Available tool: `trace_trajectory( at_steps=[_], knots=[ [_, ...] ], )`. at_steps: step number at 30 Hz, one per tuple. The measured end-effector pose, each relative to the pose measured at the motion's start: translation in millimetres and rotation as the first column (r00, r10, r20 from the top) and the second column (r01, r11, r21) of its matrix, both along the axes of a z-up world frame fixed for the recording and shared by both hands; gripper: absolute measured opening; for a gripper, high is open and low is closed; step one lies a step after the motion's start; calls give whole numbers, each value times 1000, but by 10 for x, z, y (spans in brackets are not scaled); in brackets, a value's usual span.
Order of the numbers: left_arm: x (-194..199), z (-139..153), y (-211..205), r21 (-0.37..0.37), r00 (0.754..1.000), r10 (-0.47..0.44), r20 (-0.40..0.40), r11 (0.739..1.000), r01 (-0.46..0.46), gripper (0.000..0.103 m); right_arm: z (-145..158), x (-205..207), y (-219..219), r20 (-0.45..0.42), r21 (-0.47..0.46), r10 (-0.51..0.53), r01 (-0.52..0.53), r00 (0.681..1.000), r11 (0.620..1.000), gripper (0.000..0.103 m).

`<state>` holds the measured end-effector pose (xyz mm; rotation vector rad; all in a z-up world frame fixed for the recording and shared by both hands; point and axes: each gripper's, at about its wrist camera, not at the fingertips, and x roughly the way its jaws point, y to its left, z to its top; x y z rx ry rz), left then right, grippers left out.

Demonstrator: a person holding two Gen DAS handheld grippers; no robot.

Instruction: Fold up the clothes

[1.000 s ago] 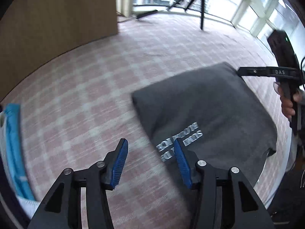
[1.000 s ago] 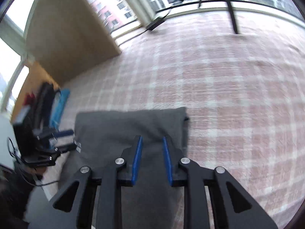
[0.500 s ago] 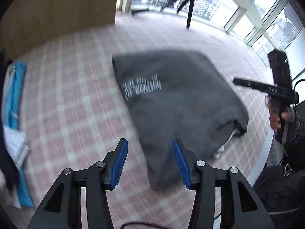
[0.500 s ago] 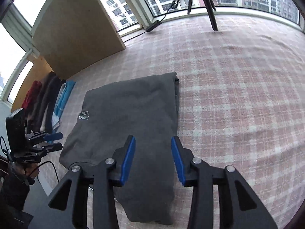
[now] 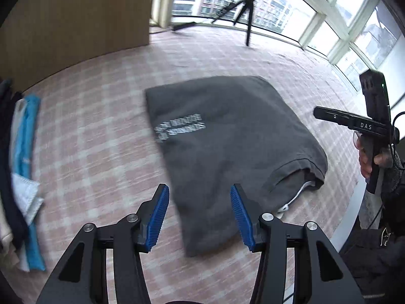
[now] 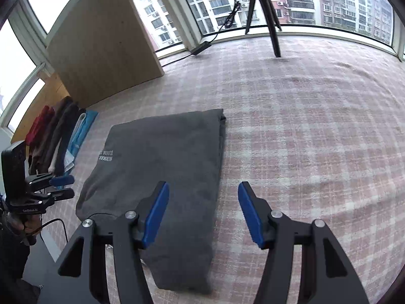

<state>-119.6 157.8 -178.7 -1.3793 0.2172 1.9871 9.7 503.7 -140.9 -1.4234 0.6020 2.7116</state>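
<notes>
I see "DAS" on my right gripper (image 5: 329, 115), which gapes empty like my left gripper (image 5: 198, 214), above the folded grey sweatshirt (image 5: 227, 136); its white print is unreadable.

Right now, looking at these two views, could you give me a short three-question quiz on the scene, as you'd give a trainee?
1. True or false: the left gripper is shut on the grey garment.
2. What stands by the windows at the far edge of the checked cloth: A) a chair, B) a black tripod, C) a lamp?
3. Fill in: the white printed lettering is on the ____ garment.

Key
1. False: both the left gripper and the right gripper are open and hold nothing.
2. B.
3. Grey; it lies folded on the cloth.
</notes>
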Motion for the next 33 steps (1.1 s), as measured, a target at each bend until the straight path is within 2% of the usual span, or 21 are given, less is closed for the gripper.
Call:
trace_trajectory(
  at_steps=[3, 6, 10, 12, 14, 18, 21, 25, 30, 33],
  knots=[
    [23, -248, 144, -51, 998, -18, 53, 998, 21, 49, -85, -56, -127, 37, 11, 46, -47, 998, 999, 56],
    [24, -306, 123, -69, 999, -13, 41, 998, 15, 50, -162, -10, -108, 83, -1, 41, -41, 996, 999, 56],
    [-108, -143, -88, -18, 995, 81, 54, 997, -80, 51, -178, 99, 160, 84, -73, -48, 54, 995, 996, 56],
    [-226, -73, -209, 9, 989, 133, 67, 991, -133, 60, -208, 79, 245, 96, -107, -67, 77, 993, 991, 56],
    [-384, -87, -236, 6, 979, 178, 96, 984, -179, 64, -239, 7, 263, 98, -133, -61, 73, 993, 988, 56],
    [-624, -159, -141, -21, 965, 230, 125, 973, -230, 64, -323, -193, 171, 133, -91, -38, 50, 990, 995, 56],
    [-726, -210, -38, -23, 958, 240, 155, 971, -240, 64, -395, -308, 123, 156, -103, -27, 44, 987, 994, 56],
    [-696, -318, 91, -52, 964, 218, 152, 976, -212, 64, -408, -408, 70, 160, -92, -33, 48, 987, 995, 67],
    [-690, -407, 188, -107, 967, 215, 135, 974, -202, 64, -408, -480, -150, 183, 48, 2, -11, 983, 999, 68],
    [-639, -405, 290, -136, 976, 184, 115, 976, -168, 64, -415, -502, -253, 194, 88, 4, -21, 981, 996, 68]
  ],
)
